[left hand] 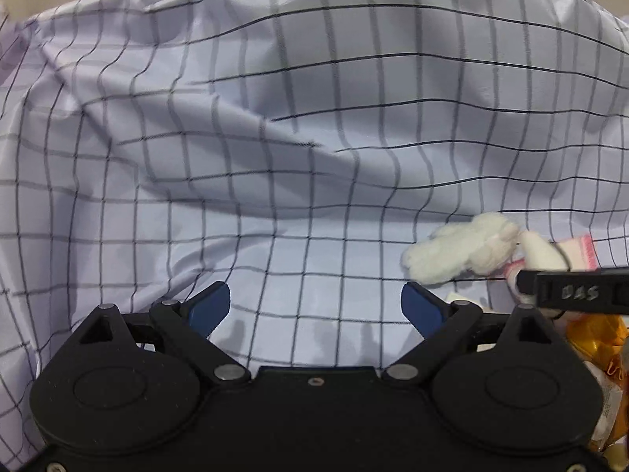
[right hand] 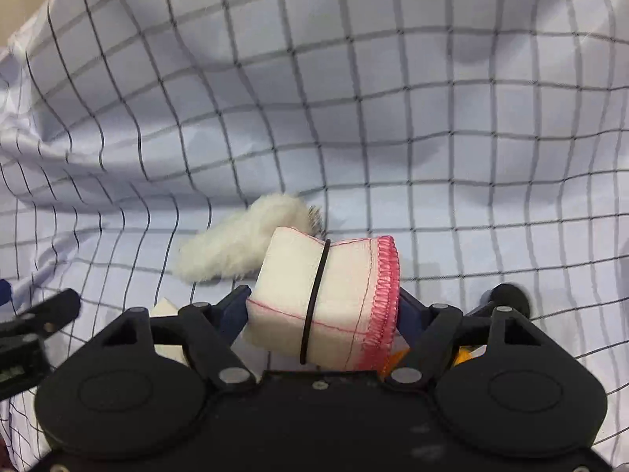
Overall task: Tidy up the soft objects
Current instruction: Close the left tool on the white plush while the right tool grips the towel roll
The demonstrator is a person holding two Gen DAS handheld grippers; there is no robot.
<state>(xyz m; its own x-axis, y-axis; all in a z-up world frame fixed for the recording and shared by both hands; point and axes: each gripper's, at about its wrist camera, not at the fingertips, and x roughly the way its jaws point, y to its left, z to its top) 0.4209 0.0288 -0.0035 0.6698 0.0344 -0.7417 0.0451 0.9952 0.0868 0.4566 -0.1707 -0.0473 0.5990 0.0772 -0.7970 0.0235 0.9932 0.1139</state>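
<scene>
The right gripper (right hand: 322,314) has its jaws clamped on a rolled white cloth with a pink stitched hem (right hand: 326,303), which lies crosswise between the blue fingers (right hand: 232,310) with the hem end toward the right-hand jaw. A thin black rubber band (right hand: 314,303) circles the roll near its middle. Just beyond the jaws and to their left, a fluffy white plush toy (right hand: 240,244) lies on the wrinkled white sheet with a dark grid pattern (right hand: 393,118), touching or almost touching the far end of the roll; which of the two cannot be told. A bit of orange wrapping (right hand: 397,358) shows under the right-hand jaw.

The left gripper (left hand: 315,306) stands with its jaws wide apart and nothing between them, only the checked sheet (left hand: 275,118) ahead. To the right of these jaws lies the plush toy (left hand: 460,251), and beyond it the rolled cloth (left hand: 550,253), held by the right gripper (left hand: 528,281), reaches in from the right edge. A crinkled orange-gold foil packet (left hand: 597,342) sits beside the left gripper's right-hand jaw, low at the edge.
</scene>
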